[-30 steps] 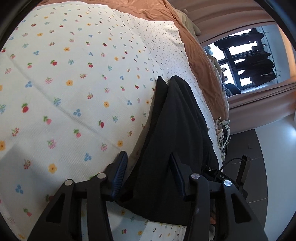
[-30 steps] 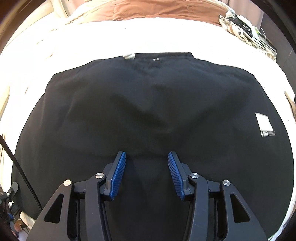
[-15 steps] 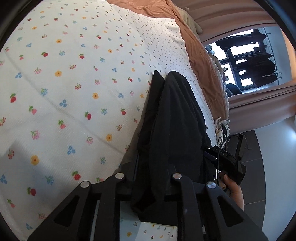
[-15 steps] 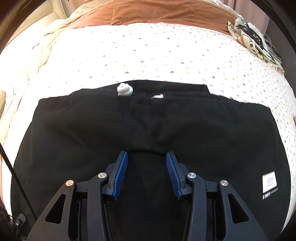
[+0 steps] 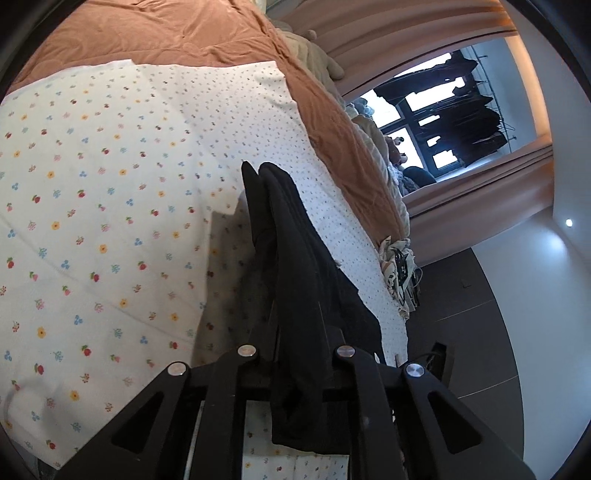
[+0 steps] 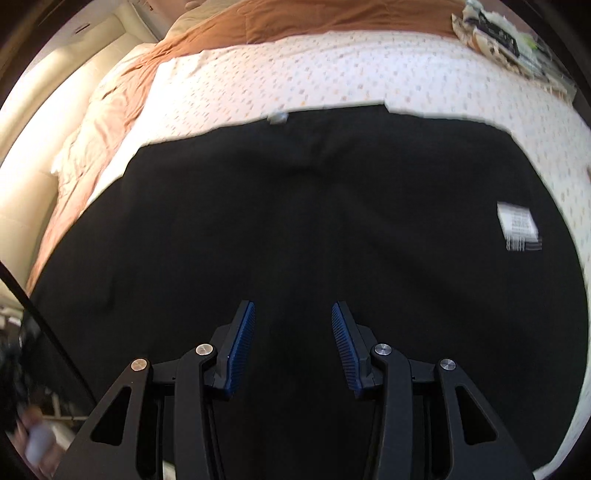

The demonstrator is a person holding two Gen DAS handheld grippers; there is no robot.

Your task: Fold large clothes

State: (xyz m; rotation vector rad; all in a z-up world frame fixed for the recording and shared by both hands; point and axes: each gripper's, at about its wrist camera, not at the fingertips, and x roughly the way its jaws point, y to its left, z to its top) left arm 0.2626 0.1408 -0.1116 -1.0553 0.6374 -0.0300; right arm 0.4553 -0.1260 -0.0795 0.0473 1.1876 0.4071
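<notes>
A large black garment [image 6: 295,203] lies spread flat on the flowered bed sheet [image 6: 369,70], with a white label [image 6: 517,225] on its right part and a small white tag [image 6: 277,117] at its far edge. My right gripper [image 6: 293,332] hangs open just above the cloth, pointing steeply down, with nothing pinched between its blue pads. In the left wrist view the black garment [image 5: 291,236] rises off the sheet as a folded ridge. My left gripper [image 5: 295,332] is closing on its near edge; the cloth fills the gap and hides the fingertips.
The flowered sheet [image 5: 110,221] covers most of the bed, with a brown duvet [image 5: 184,33] bunched at its far end. A pile of patterned cloth [image 5: 400,273] sits at the bed's corner. Dark floor [image 5: 461,295], curtains and a window [image 5: 443,122] lie beyond.
My left gripper went from open around the garment's edge to closed on it, then rose, lifting the cloth off the sheet. My right gripper drew back, then dropped nearer the cloth, still open.
</notes>
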